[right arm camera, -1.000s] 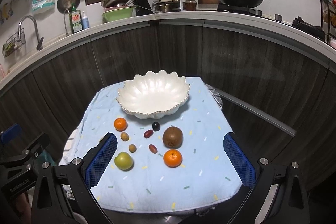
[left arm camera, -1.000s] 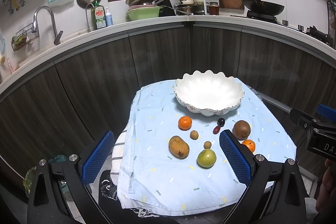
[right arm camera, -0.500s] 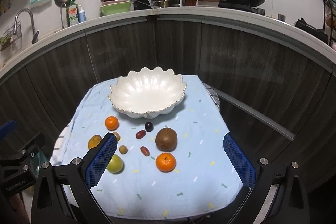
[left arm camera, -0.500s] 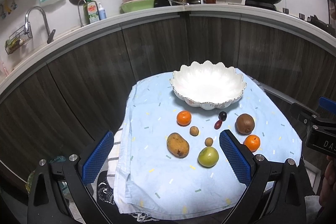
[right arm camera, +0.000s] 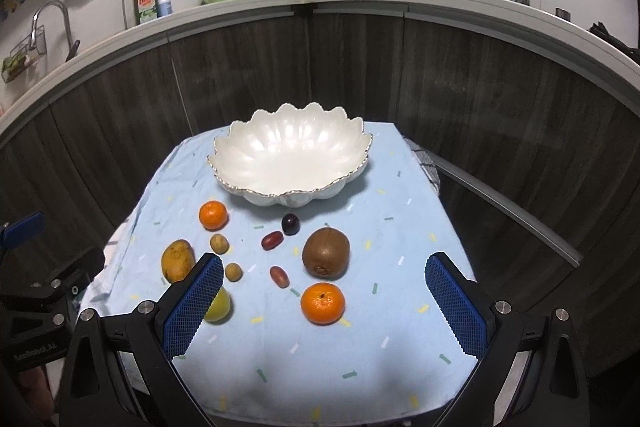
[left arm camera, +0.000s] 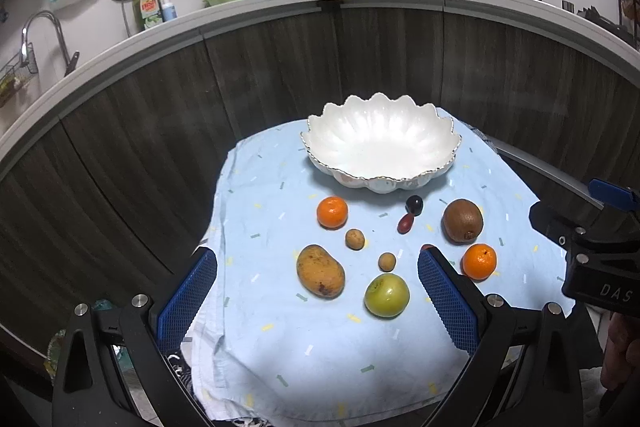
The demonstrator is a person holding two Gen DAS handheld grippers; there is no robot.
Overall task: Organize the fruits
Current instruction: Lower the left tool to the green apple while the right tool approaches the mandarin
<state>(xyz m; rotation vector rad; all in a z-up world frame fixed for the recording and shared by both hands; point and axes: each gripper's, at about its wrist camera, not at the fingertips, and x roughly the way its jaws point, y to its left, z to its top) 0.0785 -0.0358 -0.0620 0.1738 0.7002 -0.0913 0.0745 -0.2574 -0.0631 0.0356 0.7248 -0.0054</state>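
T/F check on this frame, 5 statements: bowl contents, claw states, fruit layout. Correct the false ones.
1. The white bowl has no fruit in it. True.
2. The left claw is shut on the mango. False: it is open and holds nothing; the mango lies on the blue cloth.
3. Two oranges lie on the cloth. True: one near the bowl, the other beside the kiwi.
4. The right claw is open. True.
5. The green apple sits behind the bowl. False: the green apple is at the near side of the cloth, in front of the bowl.
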